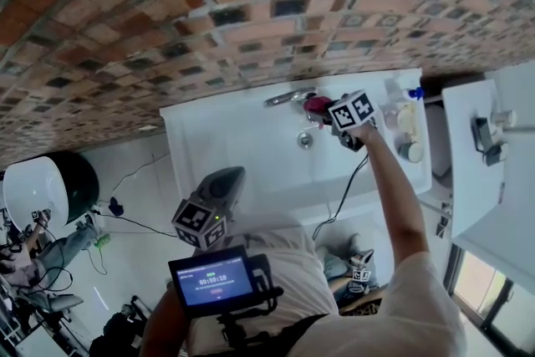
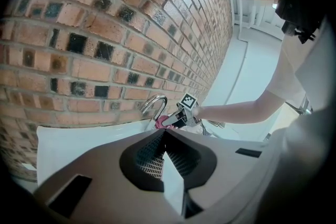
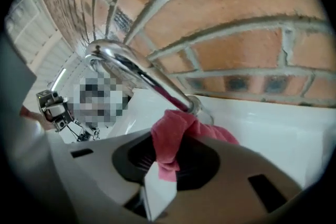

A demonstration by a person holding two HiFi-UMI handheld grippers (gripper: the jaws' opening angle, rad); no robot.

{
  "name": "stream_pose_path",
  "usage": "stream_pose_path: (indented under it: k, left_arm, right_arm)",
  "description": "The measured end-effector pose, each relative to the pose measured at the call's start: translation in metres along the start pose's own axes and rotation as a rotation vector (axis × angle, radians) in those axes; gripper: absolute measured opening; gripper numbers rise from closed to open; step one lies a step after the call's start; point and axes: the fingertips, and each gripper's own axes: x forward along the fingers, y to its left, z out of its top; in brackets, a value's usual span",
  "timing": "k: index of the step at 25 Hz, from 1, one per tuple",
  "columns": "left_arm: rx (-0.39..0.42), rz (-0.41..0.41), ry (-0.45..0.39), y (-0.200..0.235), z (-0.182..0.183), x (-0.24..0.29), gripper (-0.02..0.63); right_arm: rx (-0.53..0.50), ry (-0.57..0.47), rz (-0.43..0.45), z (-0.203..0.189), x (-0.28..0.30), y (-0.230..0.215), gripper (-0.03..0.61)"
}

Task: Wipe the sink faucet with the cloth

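A chrome curved faucet (image 1: 288,98) (image 2: 153,103) (image 3: 142,73) rises from the back rim of a white sink (image 1: 242,142) against a brick wall. My right gripper (image 1: 328,114) (image 3: 168,162) is shut on a pink cloth (image 3: 176,136) (image 1: 318,104) (image 2: 161,121), and the cloth presses against the faucet's base. My left gripper (image 1: 219,195) (image 2: 165,157) hangs back over the sink's near edge with its jaws closed on nothing.
The sink's drain (image 1: 306,140) lies just in front of the faucet. Bottles and cups (image 1: 405,121) crowd the ledge right of the basin. A second white fixture (image 1: 493,171) stands farther right. A cable hangs off the sink's front edge.
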Motion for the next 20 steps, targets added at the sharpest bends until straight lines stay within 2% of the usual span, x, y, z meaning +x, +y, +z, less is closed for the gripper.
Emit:
stream_pose_path:
  k: [2, 4, 8, 11, 14, 20]
  left_arm:
    - [-0.004, -0.001, -0.003, 0.001, 0.000, 0.000, -0.012]
    - [-0.008, -0.001, -0.007, 0.001, 0.001, 0.000, -0.012]
    - [-0.009, -0.002, -0.017, 0.003, 0.001, -0.004, -0.012]
    - [-0.020, 0.005, -0.021, 0.008, -0.002, -0.010, -0.012]
    - [-0.025, 0.010, -0.029, 0.012, -0.004, -0.016, -0.012]
    - [-0.034, 0.017, -0.027, 0.016, -0.008, -0.027, -0.012]
  right_arm:
    - [-0.022, 0.002, -0.028, 0.008, 0.006, 0.010, 0.092]
    - [-0.057, 0.050, -0.126, 0.012, 0.016, 0.014, 0.092]
    - [-0.254, 0.193, -0.376, 0.014, 0.036, 0.013, 0.094]
    - [-0.356, 0.310, -0.452, 0.001, 0.054, 0.021, 0.095]
    - [-0.500, 0.447, -0.587, -0.005, 0.052, 0.018, 0.097]
    - [-0.807, 0.674, -0.694, -0.025, 0.068, 0.017, 0.098]
